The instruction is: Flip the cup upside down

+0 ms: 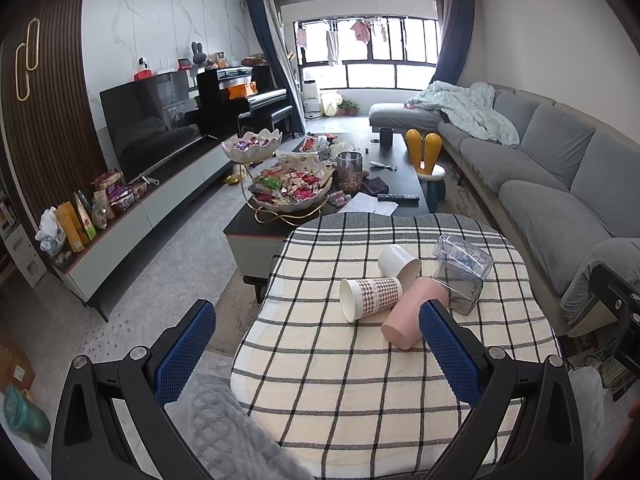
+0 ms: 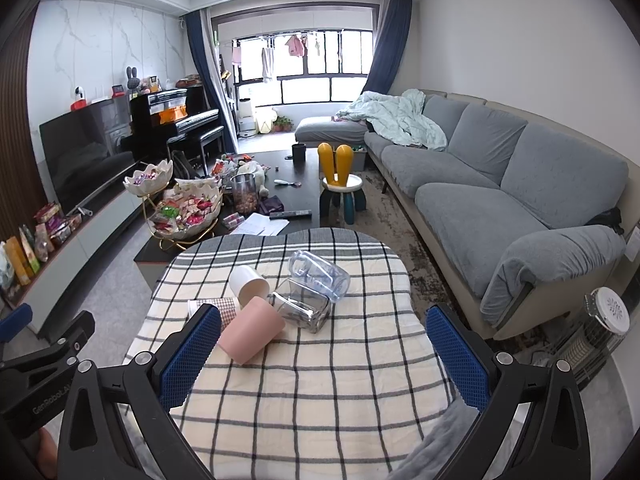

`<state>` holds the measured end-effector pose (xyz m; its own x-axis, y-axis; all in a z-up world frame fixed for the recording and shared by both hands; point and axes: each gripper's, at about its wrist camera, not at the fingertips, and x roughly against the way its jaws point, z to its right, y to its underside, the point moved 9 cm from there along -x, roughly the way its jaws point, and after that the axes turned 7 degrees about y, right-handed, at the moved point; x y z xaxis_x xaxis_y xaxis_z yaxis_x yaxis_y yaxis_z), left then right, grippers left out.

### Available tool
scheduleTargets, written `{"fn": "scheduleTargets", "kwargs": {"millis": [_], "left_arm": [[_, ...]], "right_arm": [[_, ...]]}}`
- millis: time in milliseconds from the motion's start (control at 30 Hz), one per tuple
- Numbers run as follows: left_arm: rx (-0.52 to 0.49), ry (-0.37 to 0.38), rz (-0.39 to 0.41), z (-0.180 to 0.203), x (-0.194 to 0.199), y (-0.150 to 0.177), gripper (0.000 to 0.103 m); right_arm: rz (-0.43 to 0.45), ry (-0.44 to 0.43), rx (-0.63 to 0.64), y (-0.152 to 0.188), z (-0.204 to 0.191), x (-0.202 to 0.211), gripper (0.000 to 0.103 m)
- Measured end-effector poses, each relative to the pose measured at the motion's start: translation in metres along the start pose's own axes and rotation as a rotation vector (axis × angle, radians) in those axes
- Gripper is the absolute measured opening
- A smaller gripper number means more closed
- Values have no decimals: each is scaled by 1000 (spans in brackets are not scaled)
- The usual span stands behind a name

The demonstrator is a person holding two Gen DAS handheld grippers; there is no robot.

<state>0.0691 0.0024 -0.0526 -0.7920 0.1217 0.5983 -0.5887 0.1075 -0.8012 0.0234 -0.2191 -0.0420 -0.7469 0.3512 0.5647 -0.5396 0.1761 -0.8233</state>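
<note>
Several cups lie on their sides on a checked cloth table (image 1: 320,380) (image 2: 320,392). A pink cup (image 1: 408,320) (image 2: 252,332), a brown-checked paper cup (image 1: 370,298) (image 2: 218,306), a white cup (image 1: 398,264) (image 2: 250,284), a clear square glass (image 1: 460,290) (image 2: 302,310) and a clear bluish plastic cup (image 1: 462,256) (image 2: 320,274) form a cluster. My left gripper (image 1: 316,354) is open and empty, just short of the cluster, its right finger beside the pink cup. My right gripper (image 2: 324,360) is open and empty, near the pink cup.
A dark coffee table (image 1: 400,184) (image 2: 304,184) with snack bowls, a jar and a remote stands beyond the table. A grey sofa (image 1: 552,168) (image 2: 500,184) runs along the right. A TV unit (image 1: 132,148) lines the left. A heater (image 2: 596,328) stands at right.
</note>
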Motion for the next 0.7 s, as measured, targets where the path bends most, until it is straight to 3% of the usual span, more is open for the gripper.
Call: {"fn": "scheduleTargets", "kwargs": {"millis": [700], "left_arm": [[2, 4, -4, 0, 0, 1, 103]], "right_arm": [[0, 0, 0, 1, 0, 1, 103]]}}
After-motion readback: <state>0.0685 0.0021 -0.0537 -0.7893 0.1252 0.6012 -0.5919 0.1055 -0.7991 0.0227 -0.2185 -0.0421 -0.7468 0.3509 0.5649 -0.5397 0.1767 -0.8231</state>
